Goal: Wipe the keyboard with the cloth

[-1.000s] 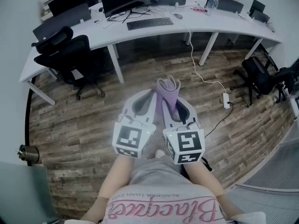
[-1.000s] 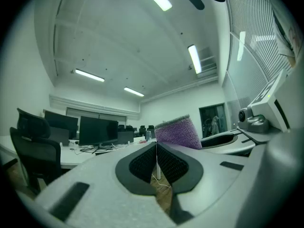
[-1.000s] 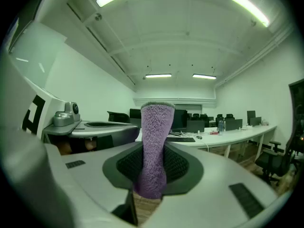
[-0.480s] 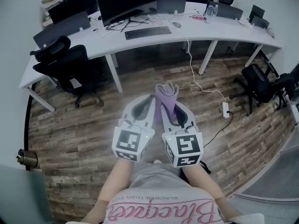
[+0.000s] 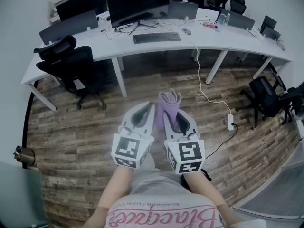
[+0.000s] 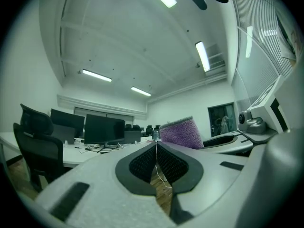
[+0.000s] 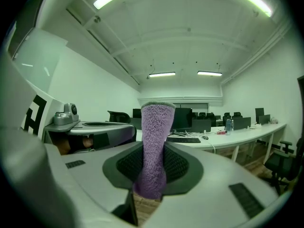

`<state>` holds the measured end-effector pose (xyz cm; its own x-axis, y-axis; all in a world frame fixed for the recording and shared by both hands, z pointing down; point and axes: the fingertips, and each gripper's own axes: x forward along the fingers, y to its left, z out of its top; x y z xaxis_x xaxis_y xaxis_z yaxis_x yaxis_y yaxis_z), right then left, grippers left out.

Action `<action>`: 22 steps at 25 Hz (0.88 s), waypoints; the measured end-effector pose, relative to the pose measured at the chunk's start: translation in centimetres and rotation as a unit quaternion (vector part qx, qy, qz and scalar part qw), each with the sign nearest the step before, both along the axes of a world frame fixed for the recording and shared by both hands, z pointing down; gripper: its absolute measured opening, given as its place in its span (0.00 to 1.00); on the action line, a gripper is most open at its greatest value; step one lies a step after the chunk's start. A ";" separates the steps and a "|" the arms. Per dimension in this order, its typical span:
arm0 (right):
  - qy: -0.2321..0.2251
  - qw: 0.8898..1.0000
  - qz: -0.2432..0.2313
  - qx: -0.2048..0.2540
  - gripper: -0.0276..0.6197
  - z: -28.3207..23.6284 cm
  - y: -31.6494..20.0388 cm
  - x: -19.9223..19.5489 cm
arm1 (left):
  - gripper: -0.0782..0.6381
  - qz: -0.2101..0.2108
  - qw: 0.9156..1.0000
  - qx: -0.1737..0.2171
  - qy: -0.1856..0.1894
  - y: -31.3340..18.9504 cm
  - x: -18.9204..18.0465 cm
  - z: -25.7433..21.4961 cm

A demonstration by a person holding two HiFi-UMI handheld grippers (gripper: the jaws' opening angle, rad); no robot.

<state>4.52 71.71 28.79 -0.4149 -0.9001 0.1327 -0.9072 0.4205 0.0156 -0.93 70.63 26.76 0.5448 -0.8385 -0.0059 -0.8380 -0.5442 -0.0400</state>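
Standing well back from the desk, the person is seen from above with two grey grippers held side by side over a brown wood-plank floor [image 5: 80,127].

Left gripper [image 5: 149,109]: the jaws are pressed together tip to tip, and nothing is caught between them.

Right gripper [image 5: 172,112]: the jaws are clamped on a folded purple fleecy cloth [image 7: 156,122]. The cloth is pinched at its lower part and stands upright past the jaw tips. From the left gripper it is seen just to the right of that gripper's closed tips.

A flat black keyboard [image 5: 157,37] is placed far ahead of both grippers, well apart from the cloth, on a long white curved desk [image 5: 142,49]. In the right gripper view it is seen just right of the raised cloth. A wide black monitor [image 5: 137,4] is set beyond the keyboard.

A black office chair [image 5: 71,63] is noted ahead and to the left of the left gripper. A white power strip [image 5: 230,122] is laid on the floor to the right of the right gripper.
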 end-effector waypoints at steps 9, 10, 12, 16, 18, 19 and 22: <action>0.008 1.000 -0.003 0.002 0.18 -0.3 -6.5 -1.7 | 0.12 0.001 1.000 -0.003 0.016 -6.8 -2.1 -0.1; 0.009 1.000 -0.003 0.002 0.18 -0.3 -7.4 -1.8 | 0.12 0.001 1.000 -0.004 0.017 -7.6 -2.3 -0.1; 0.008 1.000 -0.001 0.000 0.18 -0.3 -9.3 -2.1 | 0.12 0.000 1.000 -0.006 0.017 -9.5 -2.9 -0.1; 0.009 1.000 -0.003 -0.003 0.18 0.0 -13.0 -2.8 | 0.12 0.001 1.000 -0.004 0.020 -13.2 -3.5 0.0; 0.010 1.000 -0.005 -0.001 0.18 -0.1 -14.9 -3.4 | 0.12 0.002 1.000 -0.003 0.023 -15.1 -4.0 -0.1; 0.011 1.000 -0.005 -0.001 0.18 -0.1 -15.8 -3.8 | 0.12 0.003 1.000 -0.002 0.024 -16.0 -4.3 -0.2; 0.014 1.000 -0.004 -0.001 0.18 -0.1 -18.5 -4.6 | 0.12 0.008 1.000 0.000 0.028 -18.6 -4.9 -0.4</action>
<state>-0.05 53.19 28.66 -0.4177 -0.8967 0.1463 -0.9032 0.4273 0.0406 -5.83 52.05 26.33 0.5574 -0.8294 -0.0370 -0.8299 -0.5579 0.0068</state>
